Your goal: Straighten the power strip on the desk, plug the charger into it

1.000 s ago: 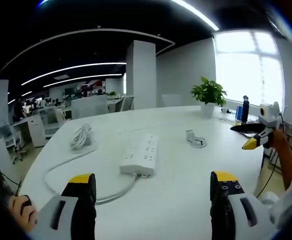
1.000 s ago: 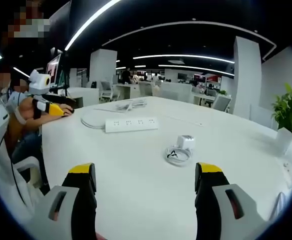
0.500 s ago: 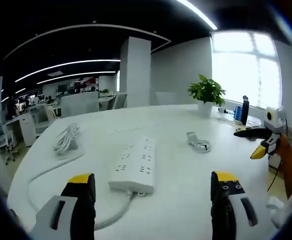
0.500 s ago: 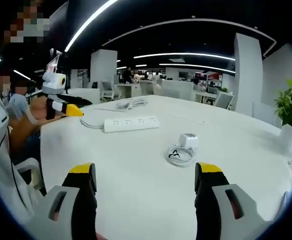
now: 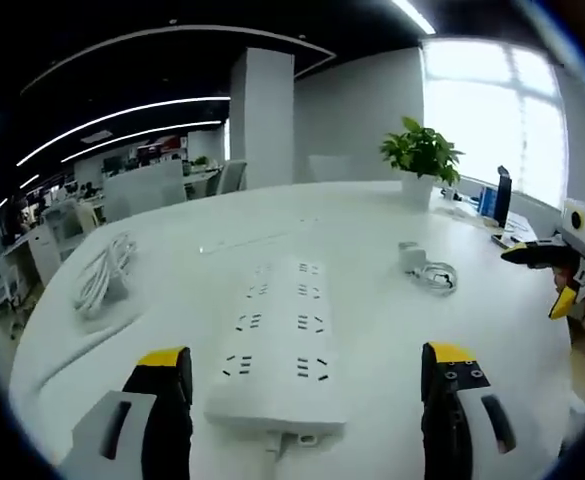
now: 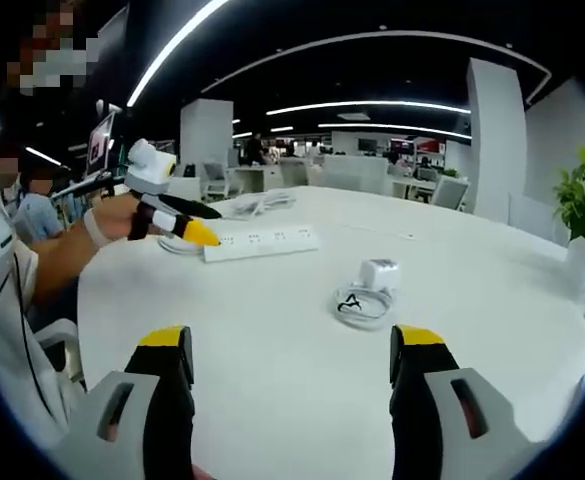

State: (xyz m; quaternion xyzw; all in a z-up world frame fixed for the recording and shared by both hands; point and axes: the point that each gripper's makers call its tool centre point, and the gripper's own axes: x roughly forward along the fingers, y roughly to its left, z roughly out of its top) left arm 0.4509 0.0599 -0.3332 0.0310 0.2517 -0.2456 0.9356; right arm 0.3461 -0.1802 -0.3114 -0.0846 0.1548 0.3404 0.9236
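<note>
Since the earlier frame the left gripper has come in close over the near end of the power strip, which now lies lengthwise between its two yellow-tipped jaws; the jaws are spread wide on either side and not touching it. From the right gripper view the left gripper shows at the left end of the power strip, held in a hand. The right gripper hangs above bare white desk, jaws parted and holding nothing. Just beyond it lies the charger, a small white block with its cable coiled beside it; in the left gripper view the charger sits well right of the strip. Farther left on the desk rests a bundle of white cord, and at the far edge stands a potted plant.
</note>
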